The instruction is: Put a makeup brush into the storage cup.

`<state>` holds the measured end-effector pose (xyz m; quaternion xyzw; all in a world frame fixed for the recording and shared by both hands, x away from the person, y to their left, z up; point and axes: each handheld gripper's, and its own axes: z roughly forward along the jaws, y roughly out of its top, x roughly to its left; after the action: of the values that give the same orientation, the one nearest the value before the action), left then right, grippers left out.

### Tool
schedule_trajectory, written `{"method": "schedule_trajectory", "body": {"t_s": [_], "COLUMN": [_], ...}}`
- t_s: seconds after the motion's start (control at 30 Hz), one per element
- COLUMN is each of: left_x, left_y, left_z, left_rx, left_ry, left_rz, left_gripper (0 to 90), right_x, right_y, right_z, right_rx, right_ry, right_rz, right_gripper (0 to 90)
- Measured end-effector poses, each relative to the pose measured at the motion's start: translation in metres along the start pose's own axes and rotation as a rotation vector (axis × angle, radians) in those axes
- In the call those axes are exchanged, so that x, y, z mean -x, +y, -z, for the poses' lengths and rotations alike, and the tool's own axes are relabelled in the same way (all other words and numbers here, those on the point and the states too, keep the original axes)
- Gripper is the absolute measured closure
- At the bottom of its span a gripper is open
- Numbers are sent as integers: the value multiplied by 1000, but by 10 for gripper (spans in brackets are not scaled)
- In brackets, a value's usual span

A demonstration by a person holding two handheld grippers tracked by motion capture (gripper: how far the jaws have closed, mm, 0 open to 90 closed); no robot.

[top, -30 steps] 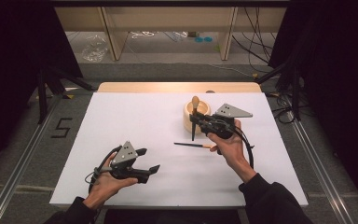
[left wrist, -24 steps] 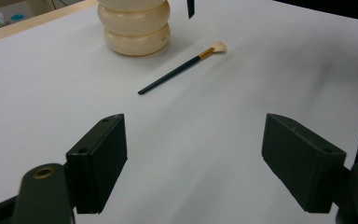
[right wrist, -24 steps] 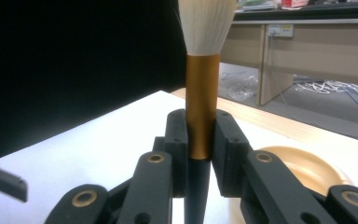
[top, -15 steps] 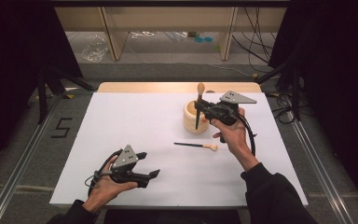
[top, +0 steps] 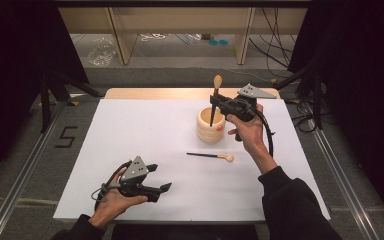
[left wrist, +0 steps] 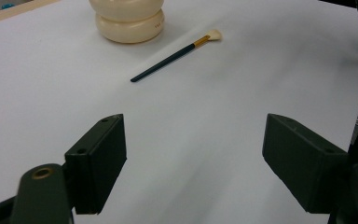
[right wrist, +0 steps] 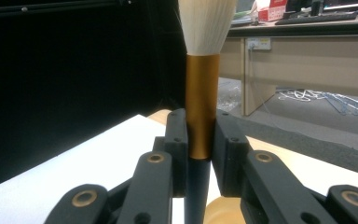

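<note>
A cream ribbed cup (top: pixel 210 126) (left wrist: pixel 127 19) stands on the white table mat (top: pixel 145 130). My right gripper (top: pixel 216 98) (right wrist: pixel 200 144) is shut on a large makeup brush (top: pixel 214 100) (right wrist: pixel 202 93), held upright with its dark handle tip reaching into the cup's mouth and its pale bristles up. A small dark-handled brush (top: pixel 211 156) (left wrist: pixel 176 54) lies flat on the mat in front of the cup. My left gripper (top: pixel 159 179) (left wrist: pixel 193 163) is open near the front left of the mat, nothing between its jaws.
A wooden board edge (top: pixel 155 93) runs behind the mat. Metal rails (top: pixel 25 170) flank the table on both sides. A wooden shelf frame (top: pixel 120 35) stands beyond the table, with cables on the floor.
My right gripper has lifted the large brush and carried it back over the cup, standing it upright with the handle tip in the cup's mouth. The left gripper has barely moved.
</note>
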<state>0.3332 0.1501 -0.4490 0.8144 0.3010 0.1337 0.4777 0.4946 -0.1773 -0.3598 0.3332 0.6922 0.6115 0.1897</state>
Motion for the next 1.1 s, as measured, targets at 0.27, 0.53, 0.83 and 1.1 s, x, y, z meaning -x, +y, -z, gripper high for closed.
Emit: {"method": "schedule_trajectory", "body": {"t_s": [0.27,0.53,0.83,1.1], "left_x": [2,2,0,2], "left_y": [0,0,0,-1], "left_z": [0,-1,-1,-3], "left_rx": [-8,-11,-11,-9], "left_ry": [5,3,7,-2], "left_rz": [-4,-8,-37,-30], "left_gripper": [215,215,216,216], "right_x": [10,17,27,32], "right_y": [4,4,-5,-12], "right_z": [-6,-14,-24,-30], "right_rx": [17,22,6,-10], "right_ry": [-31,-59,-88,-97], "right_rz": [-10,-13,-9,-11], "right_gripper": [779,779,779,778]}}
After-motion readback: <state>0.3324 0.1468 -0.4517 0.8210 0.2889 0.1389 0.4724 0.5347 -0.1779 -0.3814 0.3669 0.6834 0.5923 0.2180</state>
